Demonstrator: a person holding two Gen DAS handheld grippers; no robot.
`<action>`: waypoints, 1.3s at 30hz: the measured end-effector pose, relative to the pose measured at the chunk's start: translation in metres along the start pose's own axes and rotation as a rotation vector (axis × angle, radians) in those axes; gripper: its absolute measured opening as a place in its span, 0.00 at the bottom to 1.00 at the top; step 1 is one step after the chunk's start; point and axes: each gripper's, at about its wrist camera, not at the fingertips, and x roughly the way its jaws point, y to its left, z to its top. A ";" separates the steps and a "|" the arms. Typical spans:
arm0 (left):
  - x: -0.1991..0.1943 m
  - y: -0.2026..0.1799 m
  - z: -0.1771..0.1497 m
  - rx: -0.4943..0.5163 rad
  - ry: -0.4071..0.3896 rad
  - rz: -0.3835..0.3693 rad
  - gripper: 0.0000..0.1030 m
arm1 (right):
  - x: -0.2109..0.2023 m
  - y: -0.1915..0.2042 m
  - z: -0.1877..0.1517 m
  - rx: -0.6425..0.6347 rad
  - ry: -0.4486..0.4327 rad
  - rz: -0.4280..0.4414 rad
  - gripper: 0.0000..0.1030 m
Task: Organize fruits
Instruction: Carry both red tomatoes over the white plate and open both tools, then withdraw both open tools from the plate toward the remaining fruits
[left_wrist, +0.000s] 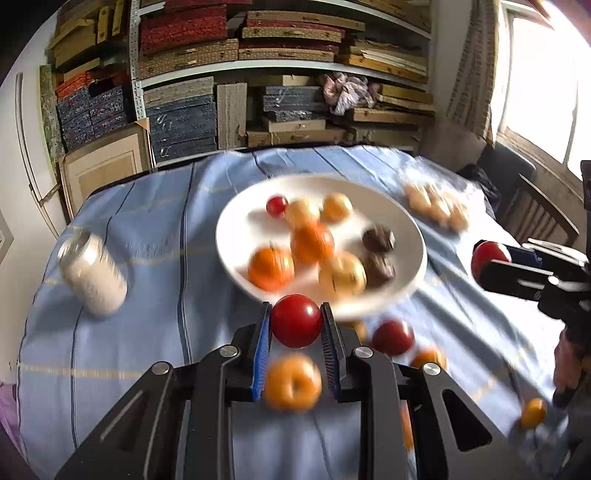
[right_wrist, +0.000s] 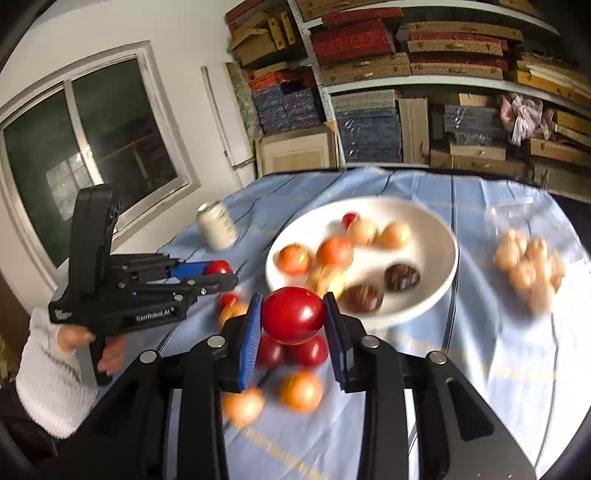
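Observation:
My left gripper (left_wrist: 295, 321) is shut on a red tomato (left_wrist: 295, 320), held above the blue cloth just short of the white plate (left_wrist: 236, 236). My right gripper (right_wrist: 293, 314) is shut on another red tomato (right_wrist: 293, 314), also just short of the plate (right_wrist: 439, 266). The plate holds several orange, yellow, small red and dark brown fruits. Loose fruit lies on the cloth under the grippers: an orange one (left_wrist: 293, 382), a red one (left_wrist: 392, 336), two red ones (right_wrist: 308, 350) and orange ones (right_wrist: 301, 391). Each gripper shows in the other's view, the right (left_wrist: 491, 260) and the left (right_wrist: 221, 271).
A white can (left_wrist: 92, 273) stands tilted on the cloth left of the plate. A clear bag of pale fruit (left_wrist: 436, 206) lies right of the plate. Shelves of stacked boxes (left_wrist: 280, 74) stand behind the table. A dark chair (left_wrist: 532, 206) is at the right.

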 end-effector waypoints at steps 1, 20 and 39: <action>0.005 0.001 0.007 -0.008 -0.002 0.002 0.25 | 0.008 -0.007 0.010 0.012 -0.007 -0.019 0.31; 0.131 0.044 0.079 -0.154 0.127 0.021 0.25 | 0.147 -0.068 0.038 0.048 0.170 -0.144 0.44; -0.008 0.058 -0.018 -0.079 -0.005 0.206 0.70 | -0.098 0.028 0.018 -0.122 -0.303 -0.041 0.75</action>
